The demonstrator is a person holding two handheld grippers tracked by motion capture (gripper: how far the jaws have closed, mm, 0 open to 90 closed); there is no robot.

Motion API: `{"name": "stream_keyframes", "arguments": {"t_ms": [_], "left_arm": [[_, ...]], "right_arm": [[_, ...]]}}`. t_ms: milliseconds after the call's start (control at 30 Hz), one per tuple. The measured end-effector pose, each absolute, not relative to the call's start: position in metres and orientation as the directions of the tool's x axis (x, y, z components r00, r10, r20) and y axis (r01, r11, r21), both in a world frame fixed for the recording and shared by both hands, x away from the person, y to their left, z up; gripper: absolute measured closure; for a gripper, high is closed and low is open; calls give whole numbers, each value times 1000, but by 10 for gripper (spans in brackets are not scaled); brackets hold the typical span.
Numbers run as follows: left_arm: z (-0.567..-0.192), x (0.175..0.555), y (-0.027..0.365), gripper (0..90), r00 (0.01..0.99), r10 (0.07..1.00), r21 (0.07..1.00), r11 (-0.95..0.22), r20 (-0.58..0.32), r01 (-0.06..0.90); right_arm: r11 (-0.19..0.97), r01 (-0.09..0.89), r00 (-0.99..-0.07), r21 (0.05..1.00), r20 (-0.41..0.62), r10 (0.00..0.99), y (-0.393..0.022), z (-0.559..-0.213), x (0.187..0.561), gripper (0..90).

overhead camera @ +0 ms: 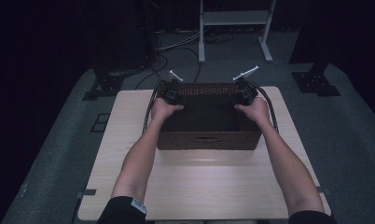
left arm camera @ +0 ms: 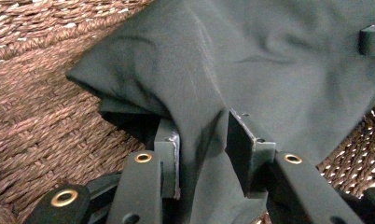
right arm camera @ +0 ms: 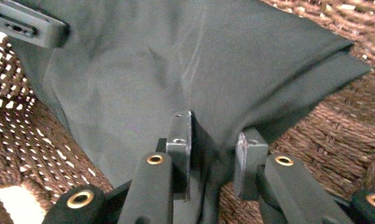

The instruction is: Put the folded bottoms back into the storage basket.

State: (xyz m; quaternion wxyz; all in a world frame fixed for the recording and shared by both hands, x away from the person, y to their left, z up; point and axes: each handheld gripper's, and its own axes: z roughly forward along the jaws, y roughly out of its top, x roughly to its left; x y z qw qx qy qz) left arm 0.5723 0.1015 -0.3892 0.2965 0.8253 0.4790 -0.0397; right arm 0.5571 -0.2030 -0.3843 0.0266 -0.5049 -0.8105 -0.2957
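A brown wicker basket [overhead camera: 209,140] stands on the far half of a light wooden table [overhead camera: 195,186]. A dark cloth [overhead camera: 202,116] lies spread inside it. My left gripper [overhead camera: 175,99] is at the basket's far left corner and my right gripper [overhead camera: 238,99] at the far right corner, both reaching down inside. In the left gripper view the jaws [left arm camera: 202,128] stand slightly apart with a slack fold of the cloth [left arm camera: 251,60] between them. In the right gripper view the jaws [right arm camera: 213,128] are likewise a little apart around a corner of the cloth [right arm camera: 185,60], with wicker [right arm camera: 325,126] beneath.
Both forearms reach over the table's near half. Cables [overhead camera: 269,105] trail from the grippers past the basket's far corners. Behind the table stand a white frame [overhead camera: 234,28] and dark stand bases [overhead camera: 316,81] on grey floor.
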Motion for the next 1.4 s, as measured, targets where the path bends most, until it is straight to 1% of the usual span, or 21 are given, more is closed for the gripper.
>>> {"name": "stream_keyframes", "arguments": {"t_ms": [200, 467, 667, 900, 1233, 1333, 1400], "left_arm": [[-392, 572, 100, 649, 538, 770, 447, -369, -343, 815], [-388, 572, 104, 625, 526, 782, 455, -355, -335, 817], [-386, 571, 108, 617, 517, 792, 465, -342, -324, 816], [-383, 570, 120, 583, 487, 809, 484, -297, -330, 823], [-375, 568, 131, 543, 468, 818, 523, -252, -335, 814], [-372, 567, 134, 535, 460, 820, 542, -228, -341, 809], [-372, 567, 134, 534, 463, 814, 539, -229, -350, 811]], "right_arm": [[323, 835, -491, 445, 340, 802, -202, -386, 557, 714], [314, 843, -476, 436, 335, 813, -205, -387, 556, 706], [319, 841, -474, 436, 312, 823, -207, -386, 555, 690], [301, 846, -455, 439, 302, 838, -211, -384, 554, 644], [280, 836, -447, 472, 290, 847, -220, -375, 551, 620], [272, 835, -446, 478, 299, 844, -222, -373, 550, 614], [269, 835, -448, 480, 309, 839, -223, -372, 549, 614]]}}
